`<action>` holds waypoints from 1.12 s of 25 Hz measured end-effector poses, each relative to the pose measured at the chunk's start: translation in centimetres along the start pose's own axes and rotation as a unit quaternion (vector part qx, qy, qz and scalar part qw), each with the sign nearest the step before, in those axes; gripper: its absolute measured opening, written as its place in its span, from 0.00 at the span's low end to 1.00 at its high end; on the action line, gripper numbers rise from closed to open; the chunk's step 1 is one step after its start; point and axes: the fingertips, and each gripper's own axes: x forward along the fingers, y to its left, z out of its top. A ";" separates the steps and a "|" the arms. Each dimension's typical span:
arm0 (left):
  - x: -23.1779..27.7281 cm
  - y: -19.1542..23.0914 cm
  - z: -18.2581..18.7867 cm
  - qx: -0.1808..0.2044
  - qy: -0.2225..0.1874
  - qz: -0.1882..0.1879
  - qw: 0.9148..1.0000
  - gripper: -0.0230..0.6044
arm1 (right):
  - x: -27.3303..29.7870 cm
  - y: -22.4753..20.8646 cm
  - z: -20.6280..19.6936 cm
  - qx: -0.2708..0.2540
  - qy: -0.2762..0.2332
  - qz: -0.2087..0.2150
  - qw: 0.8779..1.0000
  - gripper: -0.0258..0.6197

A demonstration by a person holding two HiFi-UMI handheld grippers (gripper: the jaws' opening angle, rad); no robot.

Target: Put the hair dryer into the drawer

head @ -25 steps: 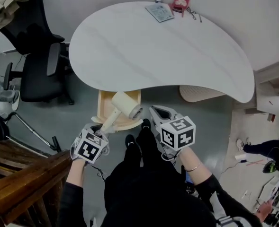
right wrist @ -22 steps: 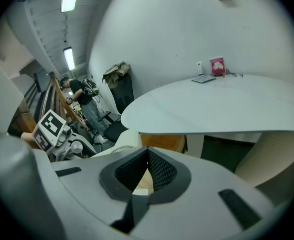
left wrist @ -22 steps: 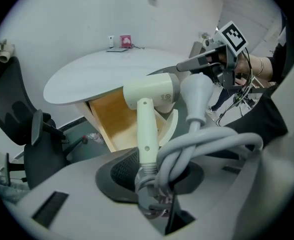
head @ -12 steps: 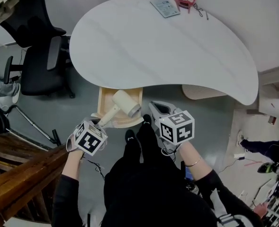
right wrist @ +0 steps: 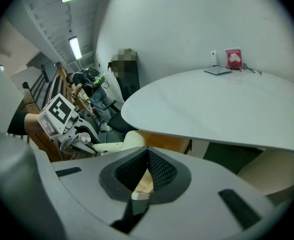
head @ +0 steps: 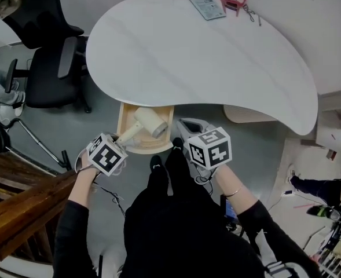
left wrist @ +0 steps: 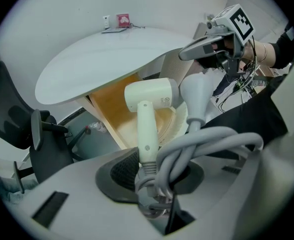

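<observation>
— Under the near edge of the smooth white kidney-shaped counter (head: 199, 57), what shows?
— An open pale wooden drawer (head: 124, 119). The cream plastic hair dryer (head: 146, 122) is held over it, barrel rounded, grey rubbery cord (left wrist: 206, 144) looped.
— And the grip?
— The left hand-held gripper (head: 119, 139) is clamped on its handle. The right hand-held gripper (head: 184, 125), just right of it, has ribbed pads pressed together, empty.

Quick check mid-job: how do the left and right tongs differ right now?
The left tongs are shut on the hair dryer handle and its bundled cord. The right tongs are shut with nothing between them.
The left tongs hold the dryer's head over the open drawer. The right tongs sit just beside that drawer.
Both are low, at the near edge of the table.
</observation>
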 end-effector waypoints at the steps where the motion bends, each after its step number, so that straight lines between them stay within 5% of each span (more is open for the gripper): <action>1: 0.1 0.2 0.1 0.001 0.005 -0.001 1.000 0.26 | 0.2 0.0 0.1 -0.003 0.004 0.003 1.000 0.04; 18: 2.3 1.7 0.1 0.004 0.106 -0.008 0.994 0.26 | 2.8 -0.6 -0.4 -0.018 0.041 0.031 0.998 0.04; 28: 3.1 2.0 1.0 -0.049 0.143 -0.038 0.988 0.26 | 3.9 -0.7 -0.7 -0.014 0.056 0.036 0.998 0.04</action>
